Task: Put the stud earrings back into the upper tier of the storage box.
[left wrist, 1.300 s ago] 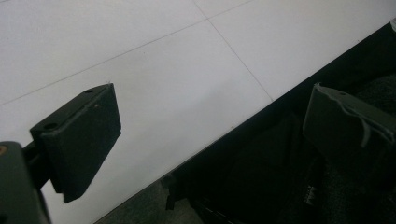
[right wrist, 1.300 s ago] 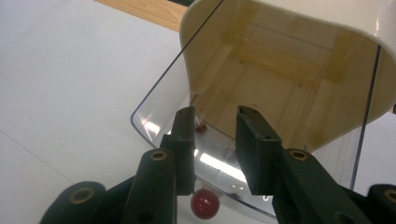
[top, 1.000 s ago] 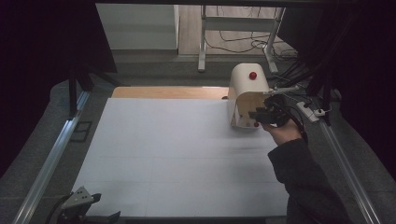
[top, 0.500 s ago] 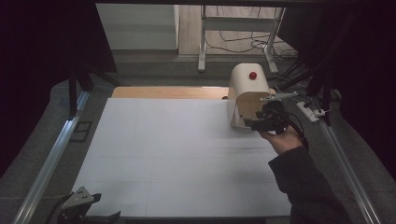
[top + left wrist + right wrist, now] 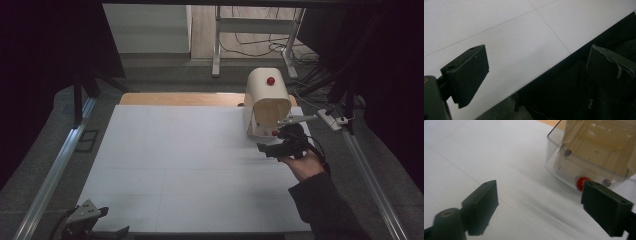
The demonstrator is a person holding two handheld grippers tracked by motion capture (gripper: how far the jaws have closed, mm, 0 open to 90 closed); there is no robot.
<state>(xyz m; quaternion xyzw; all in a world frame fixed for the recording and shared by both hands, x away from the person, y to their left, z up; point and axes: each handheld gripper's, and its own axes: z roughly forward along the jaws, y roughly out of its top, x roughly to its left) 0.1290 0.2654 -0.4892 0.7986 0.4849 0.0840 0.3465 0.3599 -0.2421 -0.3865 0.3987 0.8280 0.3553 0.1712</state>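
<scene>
One bread box (image 5: 267,102), two grippers – wide white table (image 5: 180,165).
Right gripper (image 5: 280,147), jaws just spreading, empty, beside the box's front edge; left gripper (image 5: 87,222) spread at the near-left edge.

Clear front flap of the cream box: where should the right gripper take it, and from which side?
Probably by the small red knob at the flap's bottom edge, coming in low from the front across the white table. The knob protrudes; the curved clear panel offers little else. The right gripper stands open facing it.
</scene>
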